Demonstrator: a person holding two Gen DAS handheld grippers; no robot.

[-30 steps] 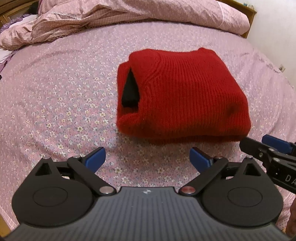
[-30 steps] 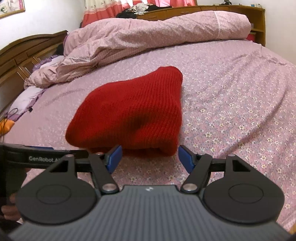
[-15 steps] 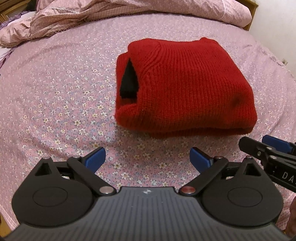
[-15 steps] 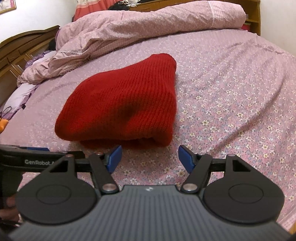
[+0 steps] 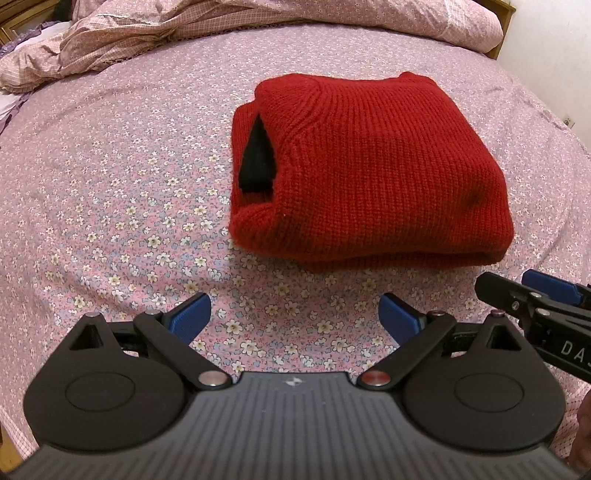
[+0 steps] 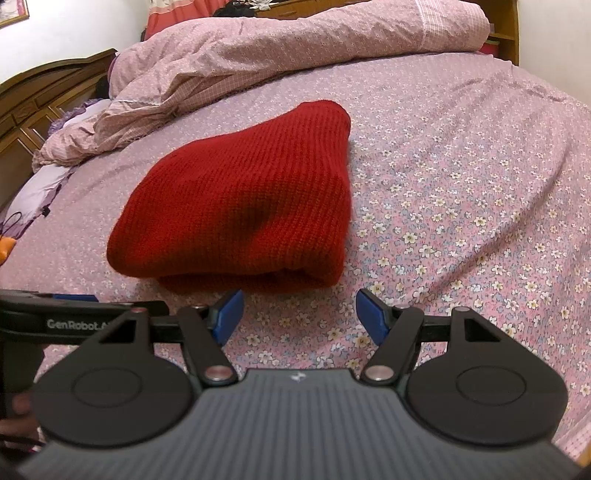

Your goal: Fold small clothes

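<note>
Near the red sweater (image 5: 369,170), already folded and seemingly finished, your left gripper (image 5: 294,315) and right gripper (image 6: 298,314) gaped wide, empty.

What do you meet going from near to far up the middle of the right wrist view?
Right gripper → floral sheet → red sweater → sheet again → crumpled duvet → wooden headboard.

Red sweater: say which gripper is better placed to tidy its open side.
Left. The left gripper faces the red sweater side where black lining shows; the right gripper sees only closed folds.
</note>
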